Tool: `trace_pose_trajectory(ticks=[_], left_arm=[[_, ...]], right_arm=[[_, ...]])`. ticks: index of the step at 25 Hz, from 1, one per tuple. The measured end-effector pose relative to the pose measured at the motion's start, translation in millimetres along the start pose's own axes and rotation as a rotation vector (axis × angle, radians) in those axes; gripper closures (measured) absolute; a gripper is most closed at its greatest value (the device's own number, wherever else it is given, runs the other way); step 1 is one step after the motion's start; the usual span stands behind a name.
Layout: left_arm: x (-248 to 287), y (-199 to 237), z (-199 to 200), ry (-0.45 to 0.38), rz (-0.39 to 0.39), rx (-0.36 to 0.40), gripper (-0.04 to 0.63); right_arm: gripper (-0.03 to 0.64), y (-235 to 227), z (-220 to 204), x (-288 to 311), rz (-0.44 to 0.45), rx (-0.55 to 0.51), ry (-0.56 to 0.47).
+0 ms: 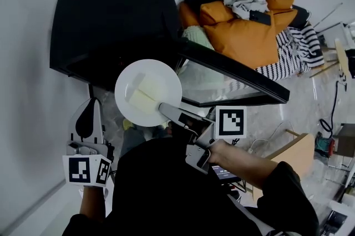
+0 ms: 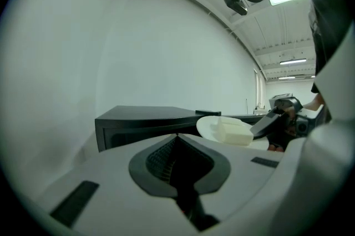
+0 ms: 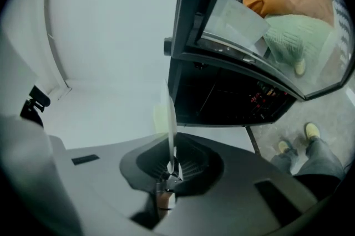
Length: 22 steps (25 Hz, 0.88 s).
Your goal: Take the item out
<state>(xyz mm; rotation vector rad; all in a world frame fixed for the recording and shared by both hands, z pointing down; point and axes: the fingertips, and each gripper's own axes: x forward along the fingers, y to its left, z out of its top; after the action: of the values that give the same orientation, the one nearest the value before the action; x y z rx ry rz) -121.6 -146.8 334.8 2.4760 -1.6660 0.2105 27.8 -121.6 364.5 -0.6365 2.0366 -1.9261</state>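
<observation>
A white plate (image 1: 131, 78) carrying a pale yellow block (image 1: 145, 95) hangs in the air in front of the black microwave (image 1: 111, 13), whose glass door (image 1: 233, 71) stands swung open. My right gripper (image 1: 163, 108) is shut on the plate's near rim. In the right gripper view the plate (image 3: 169, 118) shows edge-on between the jaws of my right gripper (image 3: 171, 165), with the dark oven cavity (image 3: 233, 96) beyond. My left gripper (image 1: 90, 101) hangs low at the left, jaws together, holding nothing. The left gripper view shows my left gripper (image 2: 177, 138), the plate (image 2: 209, 125) and the block (image 2: 234, 132) to the right.
Orange cushions and heaped clothes (image 1: 244, 30) lie behind the open door, with a striped cloth (image 1: 288, 57) beside them. A cardboard box (image 1: 294, 154) and cables sit on the floor at the right. A white wall runs along the left.
</observation>
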Motion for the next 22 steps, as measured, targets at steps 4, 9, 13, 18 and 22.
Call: trace_pose_trajectory(ticks=[4,9,13,18,22], left_arm=[[-2.5,-7.3,-0.5,-0.005,-0.021,-0.015,0.588],[-9.4,-11.6,-0.2,-0.003,-0.031,-0.030,0.588],[-8.7,-9.0,1.2,0.004,-0.032,-0.031,0.588],[-5.4,-6.1,9.9,-0.031,-0.034,-0.018,0.588],[-3.3,-2.8,11.5,-0.034,-0.027,-0.017,0.588]], right_arm=[[0.589,9.0,5.6,-9.3,-0.002,-0.015,-0.030],[0.590,16.1,10.2,-19.2,-0.003,-0.035,-0.074],[0.589,17.7,12.4,-18.0,-0.005,-0.051,-0.080],[0.591,18.0,11.7,-13.3,-0.009,-0.060,-0.064],[0.591,18.1,12.7,-10.3,-0.004,-0.062,-0.057]])
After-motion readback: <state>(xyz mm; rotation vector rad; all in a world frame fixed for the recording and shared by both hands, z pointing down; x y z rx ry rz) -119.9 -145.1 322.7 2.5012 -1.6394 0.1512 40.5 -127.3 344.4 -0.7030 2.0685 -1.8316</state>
